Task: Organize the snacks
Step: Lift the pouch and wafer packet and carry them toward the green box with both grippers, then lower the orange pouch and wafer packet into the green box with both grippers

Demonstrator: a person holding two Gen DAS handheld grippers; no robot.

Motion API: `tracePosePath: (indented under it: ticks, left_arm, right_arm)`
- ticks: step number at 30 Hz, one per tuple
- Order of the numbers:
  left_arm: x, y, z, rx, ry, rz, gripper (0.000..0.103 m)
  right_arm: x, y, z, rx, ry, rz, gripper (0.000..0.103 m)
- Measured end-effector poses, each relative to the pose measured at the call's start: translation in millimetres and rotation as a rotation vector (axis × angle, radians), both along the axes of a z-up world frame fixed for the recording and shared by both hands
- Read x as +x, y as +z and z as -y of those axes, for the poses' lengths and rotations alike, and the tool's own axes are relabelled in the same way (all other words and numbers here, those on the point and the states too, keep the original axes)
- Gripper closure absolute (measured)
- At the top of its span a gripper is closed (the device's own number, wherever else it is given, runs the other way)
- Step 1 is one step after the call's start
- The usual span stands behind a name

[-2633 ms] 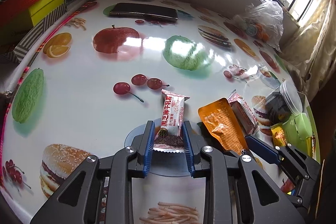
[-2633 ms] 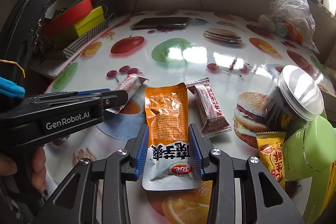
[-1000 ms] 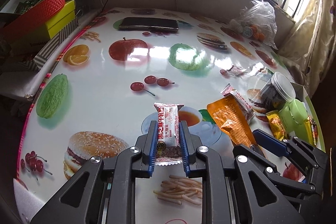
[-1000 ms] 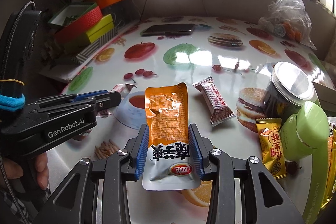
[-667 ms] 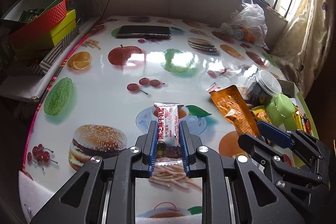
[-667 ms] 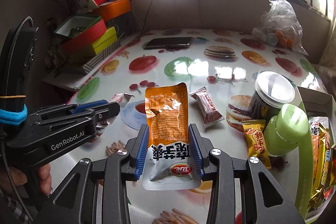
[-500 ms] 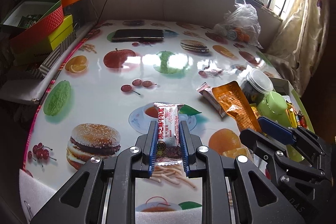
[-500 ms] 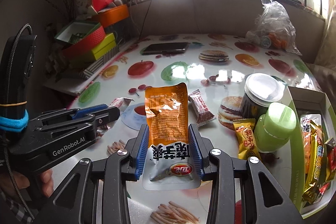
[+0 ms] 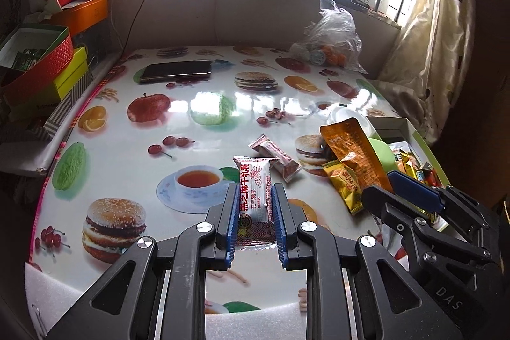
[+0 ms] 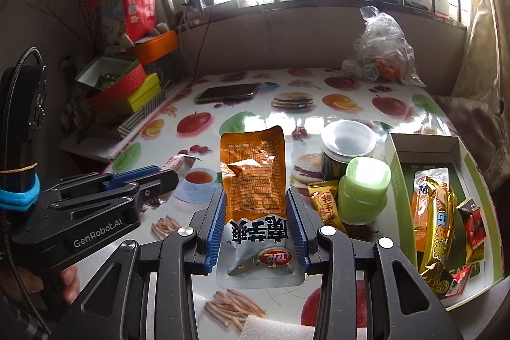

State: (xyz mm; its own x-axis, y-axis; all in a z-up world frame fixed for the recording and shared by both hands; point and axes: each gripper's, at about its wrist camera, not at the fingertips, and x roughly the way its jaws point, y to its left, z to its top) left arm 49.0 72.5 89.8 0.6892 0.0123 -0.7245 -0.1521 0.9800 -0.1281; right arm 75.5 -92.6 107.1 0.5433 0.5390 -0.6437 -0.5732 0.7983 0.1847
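Snacks: loose packets spread over the table (image 9: 223, 104), most of them just left of the box (image 10: 395, 155), which is the landmark for every place below.
Box: open, at the table's right edge; several wrappers already lie inside it, so part of the sorting looks done.
Jar (image 10: 346, 145): clear-lidded, just left of the box's far corner.
Green tub (image 10: 365, 187): touching the box's left wall, in front of the jar.
Orange pouch (image 10: 253, 180): clamped upright in the right gripper (image 10: 256, 231), held up left of the box and not yet over it.
White bar (image 9: 253, 196): pinched between the blue pads of the left gripper (image 9: 255, 212), farther left of the box than the pouch.
Yellow packet (image 10: 325, 204): on the table, against the green tub, left of the box.
Red bar (image 9: 275, 155): on the table, well left of the box.
Left to do: my guess is both held packets and the two loose ones go to the box.
Hard to make out: the box's near end is cut off at the frame edge; its wrappers overlap too much to count.
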Motion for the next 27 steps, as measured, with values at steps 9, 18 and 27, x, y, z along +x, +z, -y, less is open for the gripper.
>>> tracePosePath:
  ticks: [9, 18, 27]
  left_arm:
    - [8.2, 10.5, 30.0, -0.001, -0.064, 0.021, 0.082]
    - [22.0, 20.1, 68.1, -0.001, -0.139, 0.039, 0.082]
    - [41.8, 22.7, 115.1, -0.018, -0.246, 0.041, 0.082]
  right_arm:
    - [3.1, 7.3, 31.9, 0.007, -0.065, 0.014, 0.067]
    - [10.8, 15.7, 71.9, 0.015, -0.142, 0.028, 0.067]
    - [27.5, 20.0, 119.3, -0.008, -0.237, 0.037, 0.067]
